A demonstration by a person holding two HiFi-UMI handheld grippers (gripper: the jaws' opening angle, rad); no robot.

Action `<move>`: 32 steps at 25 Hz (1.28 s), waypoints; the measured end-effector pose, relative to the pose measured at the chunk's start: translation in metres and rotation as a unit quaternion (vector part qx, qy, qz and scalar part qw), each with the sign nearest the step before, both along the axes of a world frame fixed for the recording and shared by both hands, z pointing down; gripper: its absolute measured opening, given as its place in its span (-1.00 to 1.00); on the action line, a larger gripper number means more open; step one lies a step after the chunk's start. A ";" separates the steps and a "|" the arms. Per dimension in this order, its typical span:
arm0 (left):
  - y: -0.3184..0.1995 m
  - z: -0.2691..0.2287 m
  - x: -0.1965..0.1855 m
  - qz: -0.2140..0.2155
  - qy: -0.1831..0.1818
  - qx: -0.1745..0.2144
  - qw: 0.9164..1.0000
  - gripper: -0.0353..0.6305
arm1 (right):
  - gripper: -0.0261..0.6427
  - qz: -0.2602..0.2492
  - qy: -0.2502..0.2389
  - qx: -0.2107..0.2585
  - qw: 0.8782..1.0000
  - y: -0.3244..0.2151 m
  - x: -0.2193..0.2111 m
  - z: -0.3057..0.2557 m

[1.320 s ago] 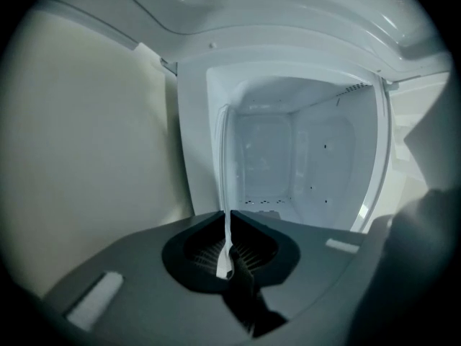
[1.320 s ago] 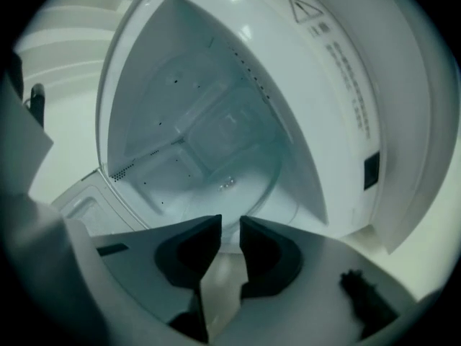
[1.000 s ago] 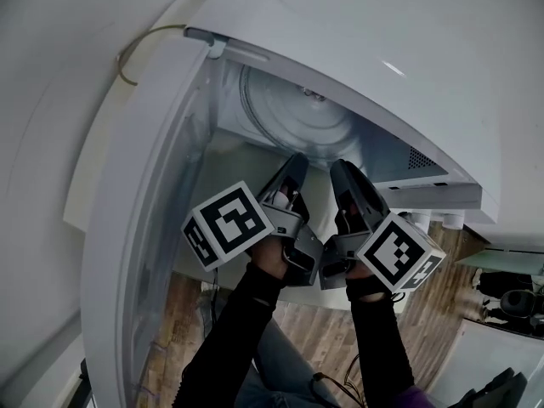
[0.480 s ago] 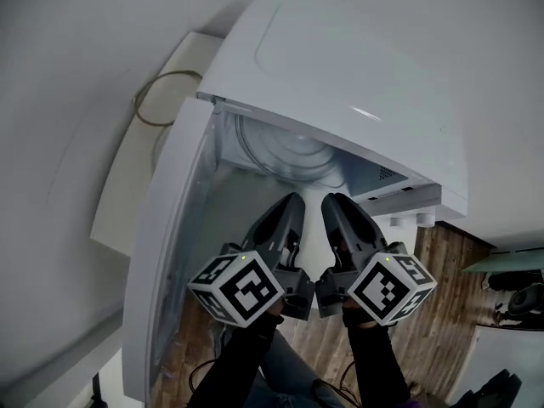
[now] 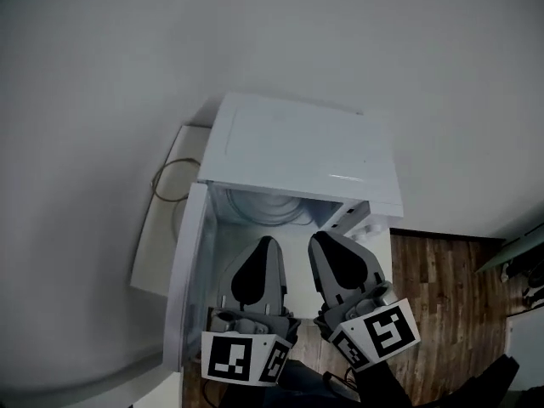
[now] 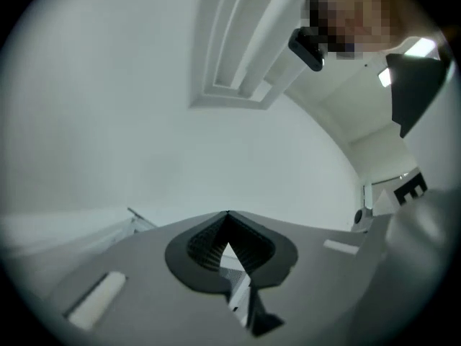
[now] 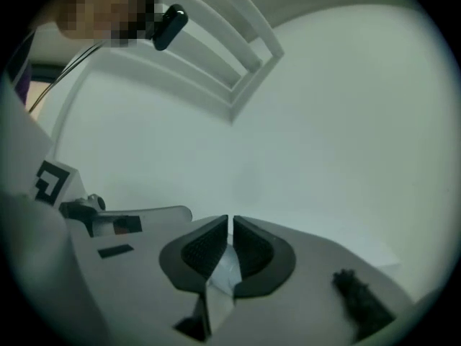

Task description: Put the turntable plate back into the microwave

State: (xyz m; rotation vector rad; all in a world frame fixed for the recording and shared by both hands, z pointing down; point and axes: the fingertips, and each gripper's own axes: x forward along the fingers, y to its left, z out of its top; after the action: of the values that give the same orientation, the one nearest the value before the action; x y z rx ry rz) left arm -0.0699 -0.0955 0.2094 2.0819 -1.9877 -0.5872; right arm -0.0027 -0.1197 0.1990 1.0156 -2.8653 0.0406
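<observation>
Turntable plate is seen inside microwave. Only its front arc is shown; the rest is cut off by the top casing. Clear glass w/ concentric ribs is made out; centre not visible. Cavity interior is dim, so detail is hard to read.

Door is swung open to picture left and viewed nearly edge-on. Casing: smooth white, boxy, rounded corners. No brand or lettering can be read on it.

Thin cord is looped on white counter beside the door. Wood-plank floor is seen at right.

L tool: clenched, ribbed dark pads met at the tip, nothing held. R tool: jaws closing, thin slit left betw. pads, nothing in it. Both are held in front of the opening, apart from the plate.

Marker cubes: b/w square patterns only, no text.
</observation>
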 end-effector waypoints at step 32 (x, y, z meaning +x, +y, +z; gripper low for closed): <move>0.024 -0.154 0.078 0.033 -0.234 0.149 0.960 -0.87 | -0.89 0.066 -0.048 0.240 0.967 0.050 0.047 -0.152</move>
State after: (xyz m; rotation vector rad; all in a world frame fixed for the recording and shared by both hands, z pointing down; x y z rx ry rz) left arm 0.0086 -0.0715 0.0557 2.6667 -2.1611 -0.4315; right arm 0.0444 -0.0701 0.0467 1.3113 -2.9557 -0.6405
